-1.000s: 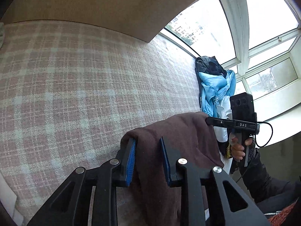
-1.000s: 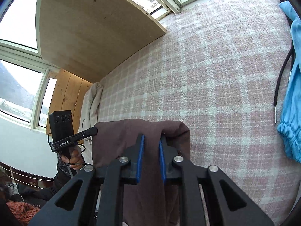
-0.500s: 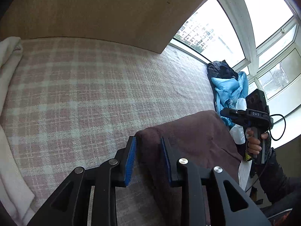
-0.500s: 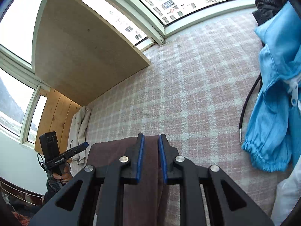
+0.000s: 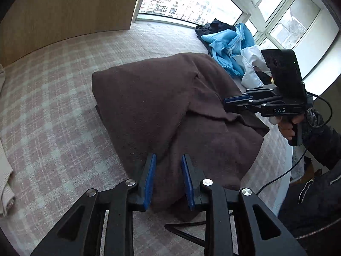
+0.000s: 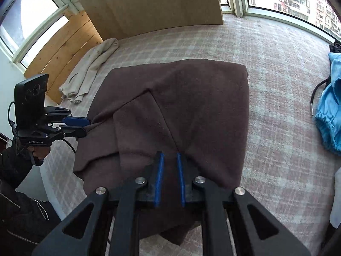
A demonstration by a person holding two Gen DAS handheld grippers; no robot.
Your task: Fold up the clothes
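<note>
- Brown fleece garment [image 5: 149, 98] spread out on the pink-and-white checked cover [image 5: 53, 106], straight ahead of both tools and running away from them toward the window.
- Left tool [image 5: 168, 179]: blue pads a fair gap apart in its own view, but with a thick bunch of the brown fleece packed between them. From the right wrist view, looks pinched on the garment's left edge, with the cloth tented up to it. So calling it clamped on the fleece.
- Right tool [image 6: 169, 176]: pads nearly together with a thin layer of fleece squeezed between, gripping the near edge around the middle.
- Key relation: both grips sit on the near side and everything else lies flat beyond the fingertips. Long axis looks roughly fore-aft from the right tool, though hard to swear to with the fisheye. Left tool out at the side edge, right tool closer to the centre line.
- Already some layering: a diagonal flap lying over the main panel, its seam running from just ahead of the right tool up toward the far left.
- Could be a fold being laid down, or an edge picked up for another one. Can't call it from this alone.
- Off to the right of the right tool: light-blue crumpled garment [image 5: 230, 44], well apart. Beige cloth [image 6: 89, 70] bunched far-left, also clear of the fleece.
</note>
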